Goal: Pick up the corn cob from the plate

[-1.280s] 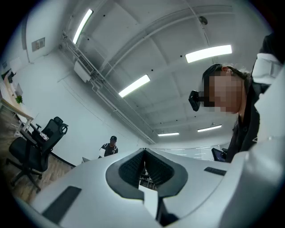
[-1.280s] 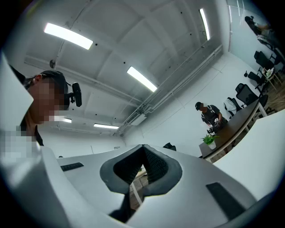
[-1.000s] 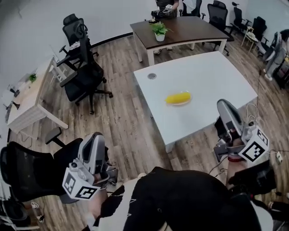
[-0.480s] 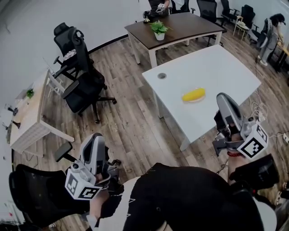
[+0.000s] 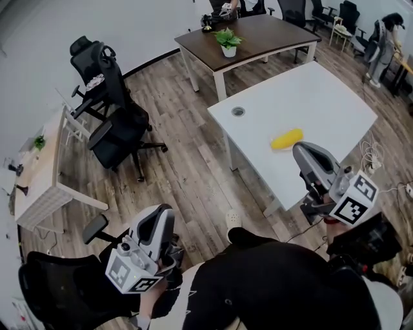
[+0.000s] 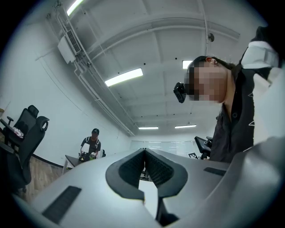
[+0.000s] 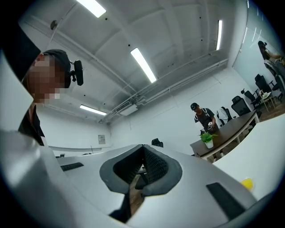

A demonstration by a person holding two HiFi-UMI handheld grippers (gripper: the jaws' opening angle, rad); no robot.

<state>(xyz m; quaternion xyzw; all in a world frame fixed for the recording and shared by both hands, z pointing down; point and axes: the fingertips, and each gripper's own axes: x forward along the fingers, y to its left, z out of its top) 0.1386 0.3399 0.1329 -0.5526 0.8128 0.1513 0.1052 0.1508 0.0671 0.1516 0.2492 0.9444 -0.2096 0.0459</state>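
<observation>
In the head view a yellow corn cob (image 5: 286,138) lies on a pale plate that hardly stands out from the white table (image 5: 322,97). My right gripper (image 5: 301,151) hovers at the table's near edge, just short of the cob, its jaws shut and empty. The right gripper view shows its pads meeting (image 7: 143,150) and the cob (image 7: 246,183) low at the right edge. My left gripper (image 5: 162,218) hangs over the wooden floor, far left of the table. It is shut too, with its pads touching (image 6: 144,152) and tilted up toward the ceiling.
A brown desk (image 5: 271,35) with a potted plant (image 5: 228,42) stands behind the white table, with a person (image 5: 222,8) at it. Black office chairs (image 5: 116,129) and a light wooden desk (image 5: 42,177) are at the left. Cables (image 5: 371,155) lie right of the table.
The right gripper has come forward to the table's near edge, closer to the corn cob. The left gripper has shifted right and lower in the head view. Both stayed shut.
</observation>
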